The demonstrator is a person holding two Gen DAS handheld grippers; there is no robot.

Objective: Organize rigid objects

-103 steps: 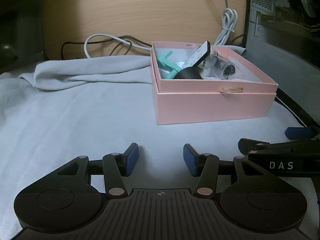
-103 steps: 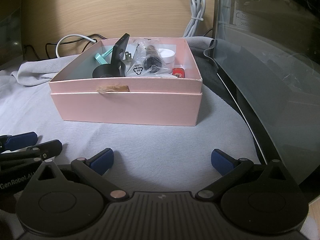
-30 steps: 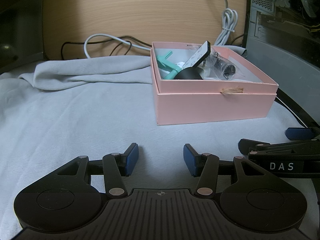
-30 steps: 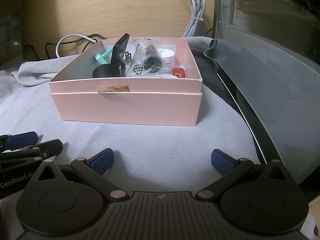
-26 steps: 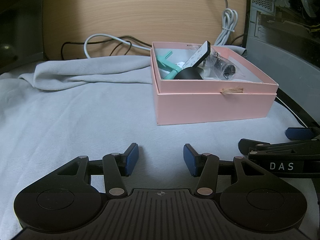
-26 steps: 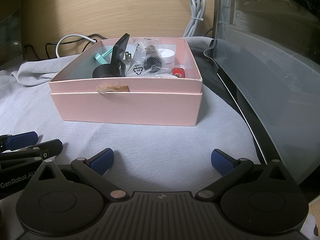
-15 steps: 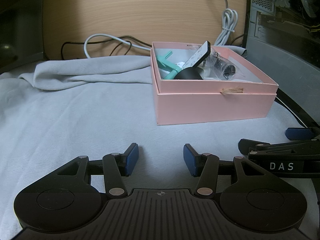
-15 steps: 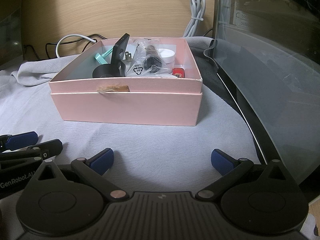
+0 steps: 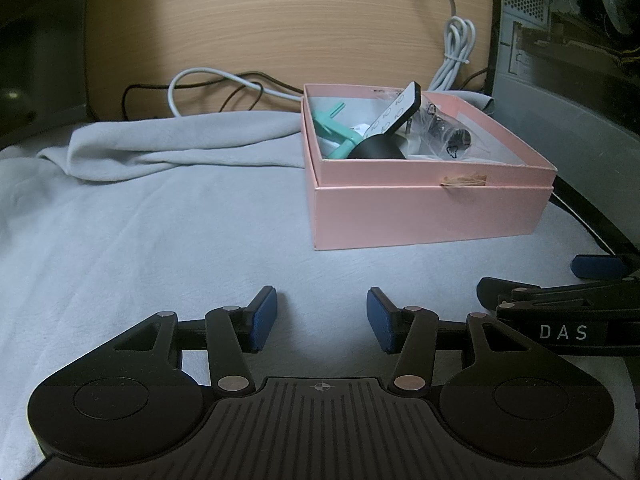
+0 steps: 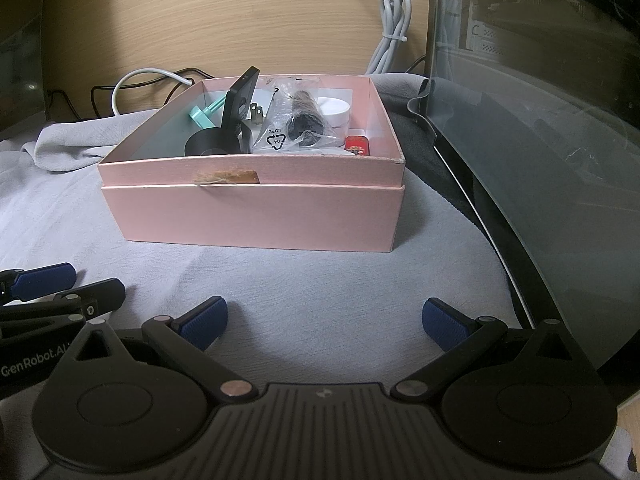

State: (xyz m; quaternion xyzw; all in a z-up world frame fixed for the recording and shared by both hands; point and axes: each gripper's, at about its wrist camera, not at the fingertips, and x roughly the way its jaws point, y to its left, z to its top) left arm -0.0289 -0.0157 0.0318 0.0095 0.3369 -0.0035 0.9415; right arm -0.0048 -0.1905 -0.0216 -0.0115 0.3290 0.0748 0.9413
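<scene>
On grey cloth (image 9: 160, 220), pink box (image 10: 256, 216) w/ items; both hand-held grippers, left (image 9: 322, 316) & right (image 10: 324, 318), spread, empty.

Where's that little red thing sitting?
In the right wrist view, the red item lies inside the pink box, in its near right corner, beside the bagged black object.

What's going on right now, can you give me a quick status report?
Left gripper and right gripper both open, empty, short of the pink box. Box holds the small items, none on the grey cloth. Path clear.
</scene>
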